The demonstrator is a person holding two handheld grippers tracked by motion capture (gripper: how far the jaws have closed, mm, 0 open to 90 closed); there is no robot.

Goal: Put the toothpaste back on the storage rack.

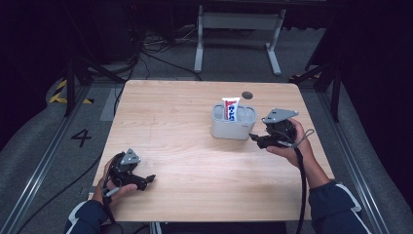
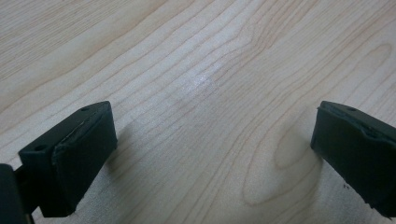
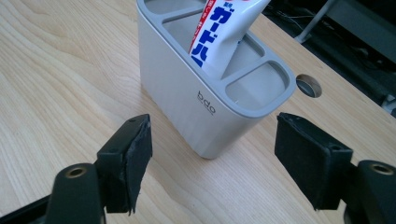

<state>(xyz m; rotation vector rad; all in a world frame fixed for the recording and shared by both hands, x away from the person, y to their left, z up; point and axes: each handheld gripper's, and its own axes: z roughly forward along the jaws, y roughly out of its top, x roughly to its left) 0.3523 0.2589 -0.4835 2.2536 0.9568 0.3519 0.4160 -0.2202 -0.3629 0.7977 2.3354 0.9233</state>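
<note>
The right gripper [image 3: 212, 163] has its jaws wide apart and empty. The grey holder [image 3: 187, 88] stands directly ahead of them, near corner foremost, not touching. The toothpaste tube [image 3: 224, 32] leans in its middle compartment. The left gripper [image 1: 146, 179], also wide and empty, rests well apart.

Lab, black curtains [image 1: 29, 39], floor cables [image 1: 156, 51]
</note>
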